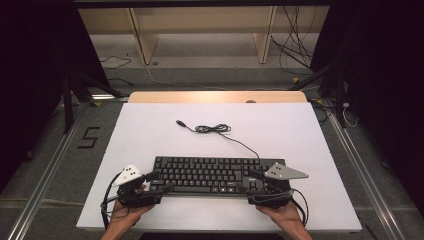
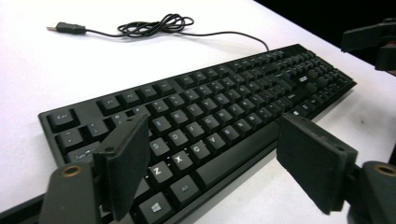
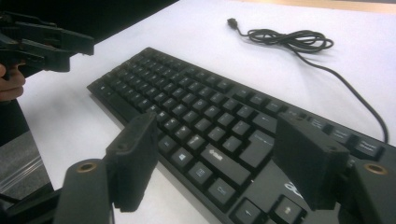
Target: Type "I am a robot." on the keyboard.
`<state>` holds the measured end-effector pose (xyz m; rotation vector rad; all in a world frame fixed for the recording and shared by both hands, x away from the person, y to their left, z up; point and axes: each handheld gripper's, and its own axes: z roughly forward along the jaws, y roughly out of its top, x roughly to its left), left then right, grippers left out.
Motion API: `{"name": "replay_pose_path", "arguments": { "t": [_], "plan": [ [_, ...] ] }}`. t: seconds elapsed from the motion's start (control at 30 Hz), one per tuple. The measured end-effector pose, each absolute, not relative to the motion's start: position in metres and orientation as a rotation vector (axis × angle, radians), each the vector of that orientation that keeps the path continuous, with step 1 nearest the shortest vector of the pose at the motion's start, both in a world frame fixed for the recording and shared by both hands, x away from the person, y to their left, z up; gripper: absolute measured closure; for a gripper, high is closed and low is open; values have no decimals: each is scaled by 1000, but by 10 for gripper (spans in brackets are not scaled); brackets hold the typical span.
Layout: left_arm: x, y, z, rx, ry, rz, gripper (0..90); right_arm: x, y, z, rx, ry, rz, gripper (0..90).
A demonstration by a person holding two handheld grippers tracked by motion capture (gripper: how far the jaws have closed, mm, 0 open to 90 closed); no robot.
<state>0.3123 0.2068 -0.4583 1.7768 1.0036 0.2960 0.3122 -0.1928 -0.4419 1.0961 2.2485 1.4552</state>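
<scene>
A black keyboard (image 1: 215,175) lies near the front of the white table top (image 1: 150,135). Its black cable (image 1: 215,129) is bunched in a loose coil behind it and ends in a USB plug (image 1: 179,122). My left gripper (image 1: 160,182) hovers at the keyboard's left end, jaws wide open over the lower-left keys (image 2: 163,158), holding nothing. My right gripper (image 1: 248,181) is at the right end, also open, its pads (image 3: 135,154) spread over the keys with nothing between them. Each gripper view shows the other gripper farther off: the right gripper (image 2: 373,42), the left gripper (image 3: 46,44).
The table's wooden far edge (image 1: 217,96) faces a low shelf unit (image 1: 200,30). Loose cables (image 1: 295,50) lie on the floor beyond. Dark stand legs (image 1: 70,95) flank the table, and a "5" mark (image 1: 89,137) is on the floor at left.
</scene>
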Motion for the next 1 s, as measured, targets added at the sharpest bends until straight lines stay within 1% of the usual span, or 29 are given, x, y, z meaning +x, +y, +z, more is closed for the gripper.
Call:
{"name": "replay_pose_path", "arguments": {
  "t": [0.53, 1.0],
  "plan": [
    [317, 211, -461, 1787, 1068, 302, 303, 335, -160, -441, 1064, 2316, 1430, 355],
    [318, 213, -463, 1796, 1090, 300, 365, 347, -140, -443, 1050, 2356, 1424, 363]
  ]
}}
